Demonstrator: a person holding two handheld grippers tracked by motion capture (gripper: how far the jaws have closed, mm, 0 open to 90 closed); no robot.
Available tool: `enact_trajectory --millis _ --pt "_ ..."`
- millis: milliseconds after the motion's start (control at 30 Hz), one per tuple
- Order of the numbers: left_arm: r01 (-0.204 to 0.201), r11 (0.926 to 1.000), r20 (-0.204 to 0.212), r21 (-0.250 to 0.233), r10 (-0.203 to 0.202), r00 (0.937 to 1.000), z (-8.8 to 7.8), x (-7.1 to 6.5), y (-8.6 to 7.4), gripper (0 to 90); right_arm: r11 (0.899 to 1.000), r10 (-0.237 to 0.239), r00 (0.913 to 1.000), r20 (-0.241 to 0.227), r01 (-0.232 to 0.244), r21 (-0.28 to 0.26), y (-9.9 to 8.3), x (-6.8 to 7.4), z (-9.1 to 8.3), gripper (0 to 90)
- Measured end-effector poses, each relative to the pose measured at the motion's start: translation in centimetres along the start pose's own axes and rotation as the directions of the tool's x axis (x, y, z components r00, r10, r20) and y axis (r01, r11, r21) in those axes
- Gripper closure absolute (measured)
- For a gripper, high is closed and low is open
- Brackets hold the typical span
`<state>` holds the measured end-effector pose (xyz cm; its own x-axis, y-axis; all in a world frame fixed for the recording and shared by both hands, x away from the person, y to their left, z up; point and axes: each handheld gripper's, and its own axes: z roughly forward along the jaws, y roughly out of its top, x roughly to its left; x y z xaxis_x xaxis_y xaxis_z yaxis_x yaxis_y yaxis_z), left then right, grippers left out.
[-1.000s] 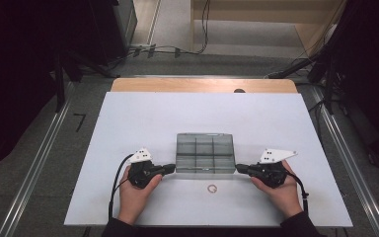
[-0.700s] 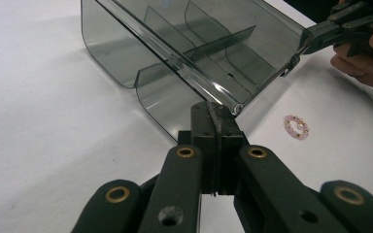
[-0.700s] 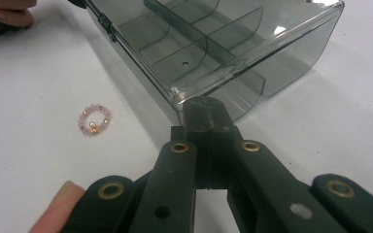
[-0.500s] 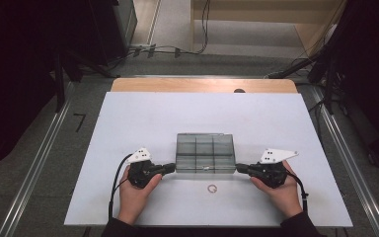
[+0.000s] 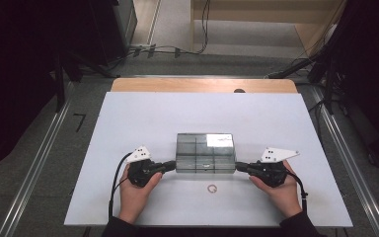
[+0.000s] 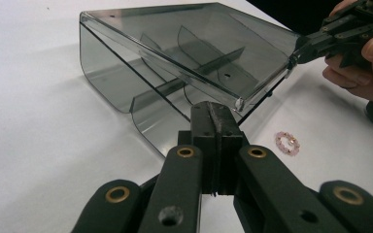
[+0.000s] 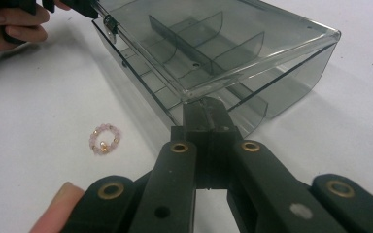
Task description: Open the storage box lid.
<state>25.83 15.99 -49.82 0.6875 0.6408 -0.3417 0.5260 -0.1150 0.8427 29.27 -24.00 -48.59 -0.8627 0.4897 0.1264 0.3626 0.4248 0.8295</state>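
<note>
A smoky clear plastic box (image 5: 206, 153) with inner dividers sits mid-table. Its lid (image 6: 184, 43) stands slightly raised along the near edge. My left gripper (image 5: 171, 166) is shut, its tip against the box's near left corner, just under the lid edge (image 6: 217, 111). My right gripper (image 5: 239, 167) is shut too, its tip at the near right corner under the lid (image 7: 205, 109). Nothing shows between either pair of jaws. A small pink and gold bead ring (image 5: 212, 188) lies on the table in front of the box (image 7: 104, 138).
The white tabletop (image 5: 148, 118) stretches bare around the box, with a wooden strip (image 5: 202, 85) along its far edge. Cables and dark stands lie on the floor beyond. A person's hands hold both grippers near the front edge.
</note>
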Motion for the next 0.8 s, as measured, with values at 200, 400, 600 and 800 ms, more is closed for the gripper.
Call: enact_trajectory --millis 200,400,600,800 --pt "-0.016 0.9997 0.000 -0.018 0.016 0.9999 0.0 -0.2 0.5 89.2 1.000 0.003 1.0000 -0.002 -0.003 -0.016 0.4 0.0 -0.1 88.4" --pt "-0.046 0.9983 -0.008 -0.036 0.046 0.9989 -0.1 -0.3 1.4 89.2 0.999 0.006 1.0000 -0.003 -0.006 -0.045 1.0 -0.1 -0.2 88.4" --pt "-0.054 0.9972 -0.012 -0.051 0.054 0.9985 0.0 -0.1 2.1 89.2 0.998 0.008 0.9999 0.008 -0.007 -0.063 1.7 -0.2 -0.2 88.4" --pt "-0.052 0.9956 -0.021 -0.077 0.051 0.9985 0.1 0.1 2.9 89.0 0.996 0.019 0.9995 0.024 -0.017 -0.086 2.3 -0.5 -0.2 88.4"
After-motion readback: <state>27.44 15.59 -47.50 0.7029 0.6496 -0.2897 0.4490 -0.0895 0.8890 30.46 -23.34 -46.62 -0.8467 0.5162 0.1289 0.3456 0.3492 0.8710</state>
